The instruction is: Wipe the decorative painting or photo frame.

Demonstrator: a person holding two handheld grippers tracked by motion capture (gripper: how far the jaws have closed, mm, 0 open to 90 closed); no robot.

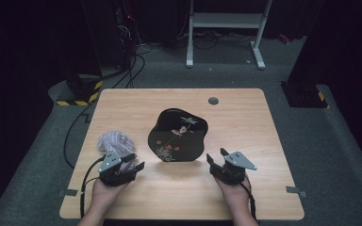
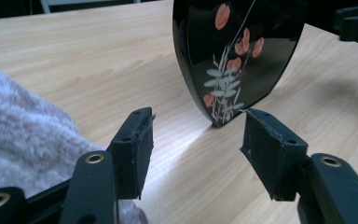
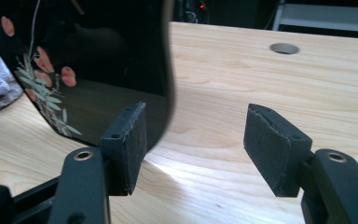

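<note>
Hidden: the forearms are cut off at the bottom edge of the high view; the tray's support cannot be made out.
Left gripper (image 1: 133,160): seen lower left, jaws spread, nothing pinched, just beside a grey cloth (image 1: 115,141).
Right gripper (image 1: 217,157): seen lower right, jaws spread, nothing held.
Tray (image 1: 178,135): glossy black lacquer, painted with red flowers and pale leaves, stood on edge at centre frame on the table (image 1: 245,122), between the grippers.

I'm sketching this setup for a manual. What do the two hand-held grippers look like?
Both the left gripper and the right gripper are black, each with two blocky jaws faced with flat, scuffed black pads and brass-ringed screw holes. A grey three-cornered plate tops each. A black cable trails from each along the forearm. The forearms show no sleeves.
</note>
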